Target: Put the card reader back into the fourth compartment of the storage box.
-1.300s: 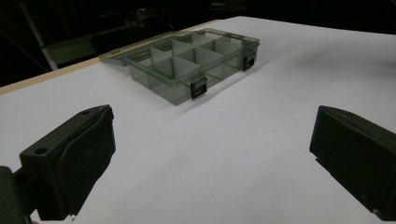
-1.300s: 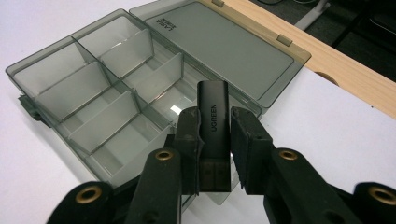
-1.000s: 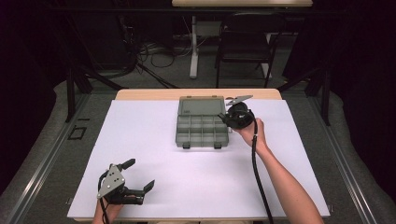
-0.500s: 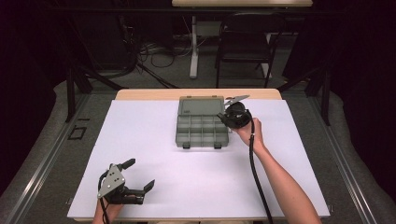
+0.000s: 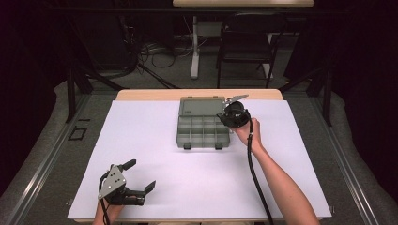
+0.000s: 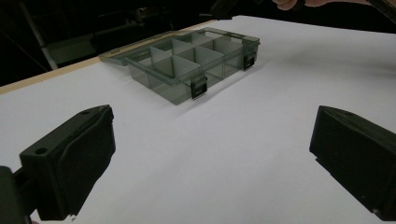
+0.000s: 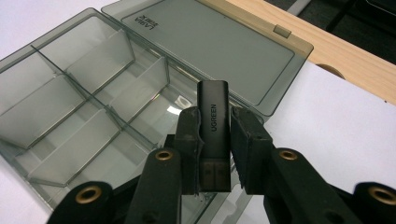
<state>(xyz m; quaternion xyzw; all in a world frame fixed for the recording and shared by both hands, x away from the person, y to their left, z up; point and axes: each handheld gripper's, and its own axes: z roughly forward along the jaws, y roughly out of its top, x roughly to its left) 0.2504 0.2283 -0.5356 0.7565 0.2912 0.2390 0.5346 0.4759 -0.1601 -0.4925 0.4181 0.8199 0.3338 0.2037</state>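
A smoky grey compartment box [image 5: 202, 129] lies open on the white table sheet, its lid [image 7: 219, 46] folded flat toward the far edge. My right gripper [image 7: 214, 122] is shut on a small black adapter [image 7: 213, 121] marked UGREEN, held just above the box's compartments at its right side [image 5: 233, 116]. The compartments in view look bare. My left gripper [image 5: 141, 176] rests open near the table's front left corner, its jaws wide apart and nothing between them; the box [image 6: 187, 65] lies well ahead of it.
A white sheet [image 5: 155, 150] covers the table, with a wooden strip [image 5: 145, 94] at the far edge. The right gripper's cable [image 5: 256, 178] trails along the forearm toward the front. Beyond the table stand a chair and floor cables.
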